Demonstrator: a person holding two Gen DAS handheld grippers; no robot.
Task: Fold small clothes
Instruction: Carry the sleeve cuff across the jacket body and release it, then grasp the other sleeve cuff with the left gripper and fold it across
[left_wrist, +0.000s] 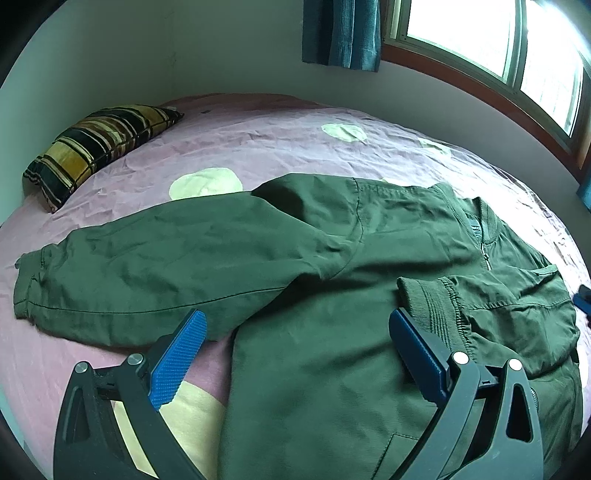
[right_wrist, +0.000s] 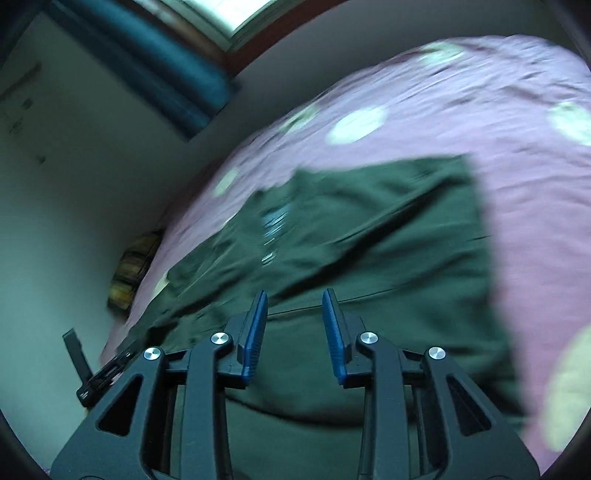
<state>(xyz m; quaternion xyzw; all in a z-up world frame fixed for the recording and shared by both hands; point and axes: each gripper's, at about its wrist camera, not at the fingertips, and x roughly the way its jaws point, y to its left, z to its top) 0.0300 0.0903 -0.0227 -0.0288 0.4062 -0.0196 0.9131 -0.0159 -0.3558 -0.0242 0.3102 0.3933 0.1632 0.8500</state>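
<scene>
Green zip-front jacket (left_wrist: 332, 258) lies on the pink bed (left_wrist: 258, 147), one sleeve stretched out, the other folded across its chest. Left tool (left_wrist: 297, 328) gapes wide, empty; right tool (right_wrist: 294, 310) partly open, empty.

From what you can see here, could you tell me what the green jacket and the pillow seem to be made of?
The jacket looks like a smooth, matte woven cloth, perhaps nylon or cotton: it creases softly, and its cuff is ribbed knit. The pillow looks like a plush, velvety striped fabric with a slight sheen, though I cannot be sure.
</scene>
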